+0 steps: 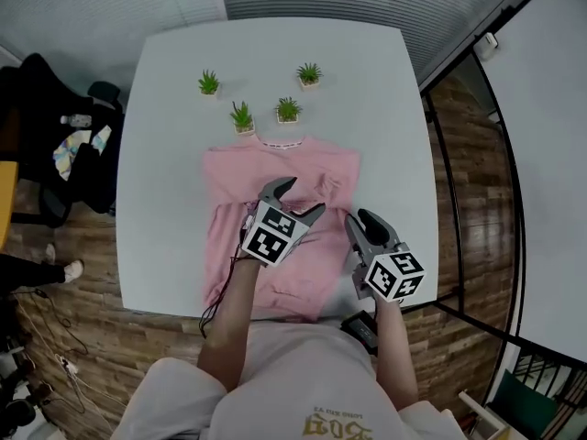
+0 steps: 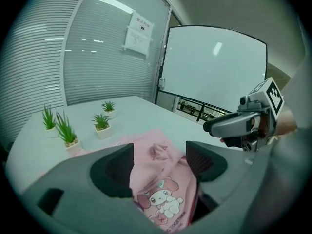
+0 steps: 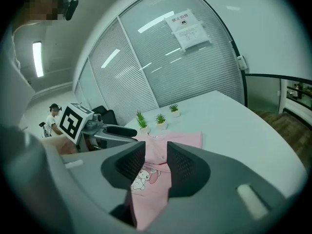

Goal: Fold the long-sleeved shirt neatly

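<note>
A pink long-sleeved shirt (image 1: 238, 181) lies on the white table (image 1: 165, 154), collar toward the far side and sleeves turned in over the body. A cartoon rabbit print (image 2: 161, 199) shows on its front. My left gripper (image 1: 303, 197) hovers over the middle of the shirt, jaws wide apart and empty; in the left gripper view (image 2: 161, 162) the shirt (image 2: 156, 150) lies beyond them. My right gripper (image 1: 360, 220) hangs at the shirt's right edge. Its jaws (image 3: 156, 165) stand partly apart with nothing pinched, and the shirt (image 3: 187, 139) shows beyond.
Several small potted plants (image 1: 241, 115) stand just past the collar. The table's near edge (image 1: 156, 308) runs under the shirt's hem. A black chair with clothes (image 1: 55, 154) sits left of the table. A glass wall with blinds (image 3: 195, 72) is behind.
</note>
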Available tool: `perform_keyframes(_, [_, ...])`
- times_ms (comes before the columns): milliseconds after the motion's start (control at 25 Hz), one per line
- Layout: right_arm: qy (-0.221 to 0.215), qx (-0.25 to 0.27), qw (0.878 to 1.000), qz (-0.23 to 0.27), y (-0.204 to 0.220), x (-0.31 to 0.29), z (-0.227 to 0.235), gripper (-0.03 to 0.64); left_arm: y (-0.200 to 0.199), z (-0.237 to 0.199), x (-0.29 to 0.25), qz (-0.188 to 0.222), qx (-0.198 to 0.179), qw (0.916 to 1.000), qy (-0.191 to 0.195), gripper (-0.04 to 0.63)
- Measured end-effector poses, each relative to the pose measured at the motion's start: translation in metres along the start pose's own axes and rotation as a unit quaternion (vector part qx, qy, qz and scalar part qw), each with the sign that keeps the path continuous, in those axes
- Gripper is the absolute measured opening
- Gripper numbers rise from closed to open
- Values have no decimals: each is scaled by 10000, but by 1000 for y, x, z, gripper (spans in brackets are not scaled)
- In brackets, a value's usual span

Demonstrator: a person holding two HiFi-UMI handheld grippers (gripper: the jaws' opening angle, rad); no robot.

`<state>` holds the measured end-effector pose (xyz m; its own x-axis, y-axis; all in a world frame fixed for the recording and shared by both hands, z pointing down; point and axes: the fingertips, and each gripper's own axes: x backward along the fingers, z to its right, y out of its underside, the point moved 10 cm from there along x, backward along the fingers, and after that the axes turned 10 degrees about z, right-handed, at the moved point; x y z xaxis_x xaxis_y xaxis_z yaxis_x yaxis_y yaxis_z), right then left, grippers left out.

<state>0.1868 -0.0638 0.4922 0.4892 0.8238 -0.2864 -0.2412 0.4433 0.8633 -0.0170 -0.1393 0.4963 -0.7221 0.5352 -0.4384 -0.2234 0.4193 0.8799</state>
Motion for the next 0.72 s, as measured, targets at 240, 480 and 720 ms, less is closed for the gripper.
perform_keyframes(240, [334, 2, 9994, 47, 17, -2, -30, 140, 10, -35, 59, 61, 14, 9997, -220, 357])
perform_keyframes(480, [801, 39, 9965, 244, 25, 8, -47, 141, 20, -49, 81, -21, -49, 10000, 58, 356])
perform_keyframes(720, [1000, 335, 9943, 152, 44, 27, -58, 143, 31, -40, 94, -208, -170, 9995, 182, 356])
